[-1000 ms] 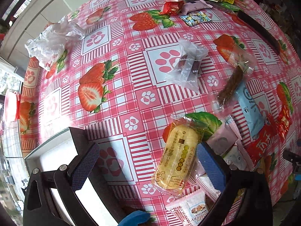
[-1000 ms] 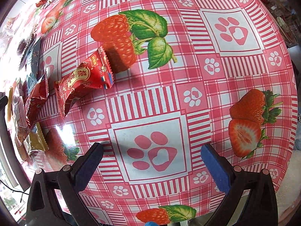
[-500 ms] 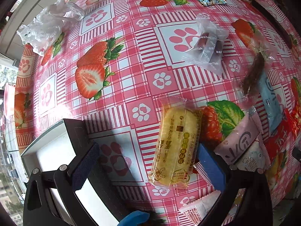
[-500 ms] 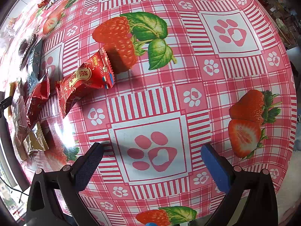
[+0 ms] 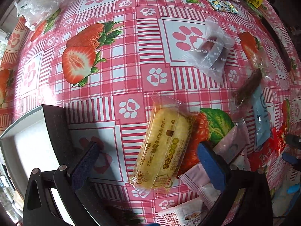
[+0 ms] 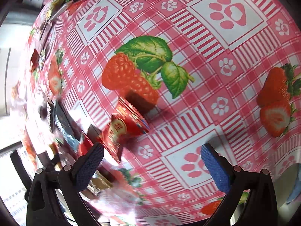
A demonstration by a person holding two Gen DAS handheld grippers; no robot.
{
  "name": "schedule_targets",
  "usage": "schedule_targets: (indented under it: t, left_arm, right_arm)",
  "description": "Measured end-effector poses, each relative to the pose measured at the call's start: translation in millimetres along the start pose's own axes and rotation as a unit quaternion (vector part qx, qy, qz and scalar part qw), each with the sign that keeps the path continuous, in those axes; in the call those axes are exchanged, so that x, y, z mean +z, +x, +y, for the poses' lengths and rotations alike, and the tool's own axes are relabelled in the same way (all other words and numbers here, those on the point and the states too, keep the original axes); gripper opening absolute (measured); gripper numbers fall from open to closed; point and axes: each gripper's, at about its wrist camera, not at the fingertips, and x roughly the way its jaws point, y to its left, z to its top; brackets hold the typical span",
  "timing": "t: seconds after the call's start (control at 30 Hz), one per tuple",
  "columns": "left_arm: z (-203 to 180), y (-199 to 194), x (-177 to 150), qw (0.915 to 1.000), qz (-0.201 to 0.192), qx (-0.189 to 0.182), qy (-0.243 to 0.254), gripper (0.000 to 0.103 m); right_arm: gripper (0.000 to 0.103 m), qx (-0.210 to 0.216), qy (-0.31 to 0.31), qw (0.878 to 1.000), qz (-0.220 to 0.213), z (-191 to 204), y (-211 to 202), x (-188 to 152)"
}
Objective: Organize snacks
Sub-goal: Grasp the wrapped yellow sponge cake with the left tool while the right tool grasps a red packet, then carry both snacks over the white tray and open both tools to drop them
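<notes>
A yellow cake in a clear wrapper (image 5: 162,146) lies on the strawberry-print tablecloth (image 5: 120,60). My left gripper (image 5: 148,162) is open above it, the cake lying between the blue pads nearer the right pad (image 5: 211,165). A dark box with a white inside (image 5: 32,150) sits at the left pad's side. In the right wrist view a red snack packet (image 6: 124,126) lies just ahead of the left pad (image 6: 89,166). My right gripper (image 6: 152,167) hangs open over the cloth with nothing between its fingers.
A clear DadTalk packet (image 5: 212,54), a brown bar in clear wrap (image 5: 248,86), a blue packet (image 5: 260,116) and pink packets (image 5: 231,146) lie right of the cake. A crumpled plastic bag (image 5: 41,1) sits at the far left. More snacks (image 5: 223,5) lie at the back.
My left gripper has moved forward and down, so the yellow cake now lies between its pads. The right wrist view has swung quickly; the red packet now sits close to its left pad.
</notes>
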Motion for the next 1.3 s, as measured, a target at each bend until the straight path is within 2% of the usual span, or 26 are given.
schedule_targets:
  t: [0.07,0.17,0.23,0.3,0.33,0.37,0.4,0.43,0.57,0.73,0.83,0.93,1.07,1.17,1.3]
  left_arm:
    - [5,5,9,0.9999,0.01,0.001,-0.005,0.103]
    - [-7,5,16,0.9997,0.021,0.007,-0.005,0.102]
    - [-19,1,15,0.9998,0.009,0.012,0.014,0.096]
    - [-31,-4,14,0.9992,-0.003,0.015,0.038,0.08]
    - [-35,-7,13,0.9988,-0.006,0.01,0.047,0.075]
    - [-39,-9,12,0.9985,-0.01,0.007,0.053,0.065]
    - [-41,-11,12,0.9981,-0.015,0.005,0.059,0.048]
    - [-43,-13,12,0.9979,-0.017,-0.003,0.062,0.041]
    - [-30,-24,9,0.9971,-0.021,-0.064,0.035,0.039]
    - [-19,-51,-2,0.9955,-0.046,-0.072,0.042,0.039]
    - [-8,-66,-15,0.9949,-0.059,-0.071,0.041,0.039]
    - [8,-78,-40,0.9947,-0.072,-0.066,0.032,0.039]
    - [43,-88,-69,0.9952,-0.084,-0.05,0.002,0.039]
    - [76,-88,-90,0.9952,-0.081,-0.039,-0.038,0.039]
    - [121,-84,-119,0.9927,-0.072,-0.021,-0.094,0.039]
  right_arm:
    - [0.103,-0.018,0.015,1.0,-0.006,11,3,4]
    - [0.103,-0.05,-0.008,0.999,-0.002,33,9,6]
    - [0.098,-0.082,-0.03,0.996,0.006,46,13,2]
    - [0.077,-0.124,-0.062,0.99,-0.003,57,12,-6]
    - [0.07,-0.137,-0.075,0.988,-0.011,61,10,-10]
    - [0.053,-0.146,-0.086,0.985,-0.019,62,8,-14]
    - [0.043,-0.147,-0.097,0.984,-0.025,62,5,-16]
    - [0.041,-0.131,-0.104,0.986,-0.024,58,1,-16]
    - [0.041,-0.071,-0.094,0.993,-0.031,38,-18,-14]
    - [0.041,-0.025,-0.115,0.993,-0.029,35,-36,-34]
    - [0.041,-0.006,-0.124,0.992,-0.023,45,-36,-55]
    - [0.041,0.003,-0.153,0.988,-0.012,74,-32,-77]
    - [0.041,0.008,-0.213,0.977,0.012,123,-17,-102]
    - [0.041,0.018,-0.263,0.964,0.041,168,3,-120]
    - [0.041,0.036,-0.347,0.934,0.079,233,21,-160]
